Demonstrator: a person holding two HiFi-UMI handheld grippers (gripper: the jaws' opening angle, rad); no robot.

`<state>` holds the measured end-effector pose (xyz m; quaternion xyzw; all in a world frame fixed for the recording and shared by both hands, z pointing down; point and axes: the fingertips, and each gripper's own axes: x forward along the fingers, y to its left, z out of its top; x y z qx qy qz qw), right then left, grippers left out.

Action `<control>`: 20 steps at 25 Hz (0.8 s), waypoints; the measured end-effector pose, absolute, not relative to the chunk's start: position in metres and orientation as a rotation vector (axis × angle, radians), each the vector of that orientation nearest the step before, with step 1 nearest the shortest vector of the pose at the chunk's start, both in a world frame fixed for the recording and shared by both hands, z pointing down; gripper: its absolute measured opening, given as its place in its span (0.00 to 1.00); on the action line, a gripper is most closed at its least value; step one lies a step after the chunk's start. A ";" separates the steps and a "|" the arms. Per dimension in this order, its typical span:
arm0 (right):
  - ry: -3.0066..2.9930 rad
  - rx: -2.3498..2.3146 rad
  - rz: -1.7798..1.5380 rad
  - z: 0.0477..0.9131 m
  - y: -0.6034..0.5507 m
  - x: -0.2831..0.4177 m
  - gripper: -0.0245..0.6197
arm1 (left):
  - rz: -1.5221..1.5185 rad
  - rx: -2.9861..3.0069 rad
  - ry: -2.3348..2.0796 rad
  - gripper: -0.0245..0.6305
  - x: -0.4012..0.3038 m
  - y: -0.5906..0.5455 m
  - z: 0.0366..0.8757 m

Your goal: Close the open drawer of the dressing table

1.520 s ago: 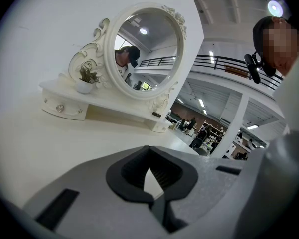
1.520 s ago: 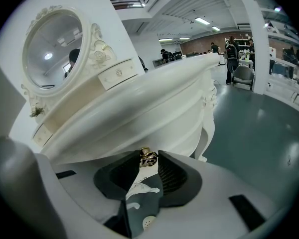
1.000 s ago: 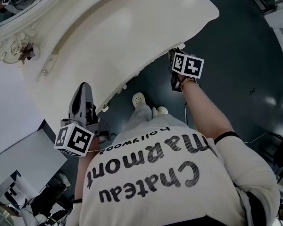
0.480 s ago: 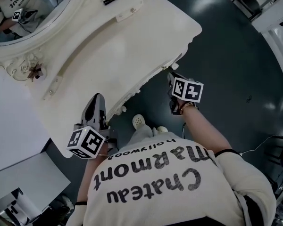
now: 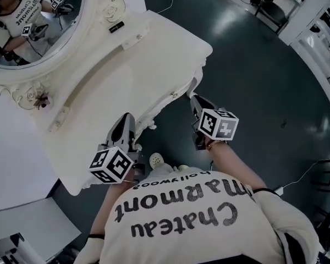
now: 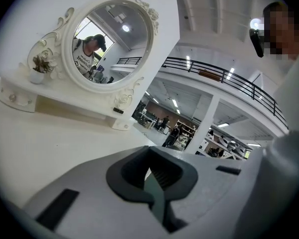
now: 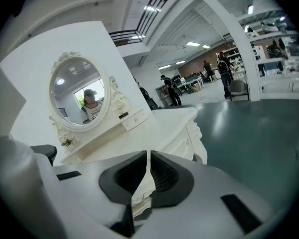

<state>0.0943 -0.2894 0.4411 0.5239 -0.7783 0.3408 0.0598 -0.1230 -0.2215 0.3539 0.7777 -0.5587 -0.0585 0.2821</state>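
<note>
Drawer seemingly flush in ornate white dressing table.

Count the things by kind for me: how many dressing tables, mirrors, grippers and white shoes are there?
Dressing table: 1
Oval mirror: 1
Grippers: 2, the left gripper and the right gripper, whose jaws have just been closing on nothing
White shoes: 2
Total: 6
</note>
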 end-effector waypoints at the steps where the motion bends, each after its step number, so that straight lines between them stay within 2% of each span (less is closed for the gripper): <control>1: -2.377 1.584 0.972 0.432 -0.288 0.097 0.11 | -0.165 2.087 -1.493 0.05 -0.116 -0.222 0.352; 8: -2.473 1.559 0.697 0.388 -0.264 0.114 0.11 | -0.165 2.142 -1.466 0.05 -0.074 -0.210 0.346; 20: -2.462 1.540 0.621 0.393 -0.224 0.141 0.11 | -0.154 2.131 -1.501 0.05 -0.047 -0.177 0.360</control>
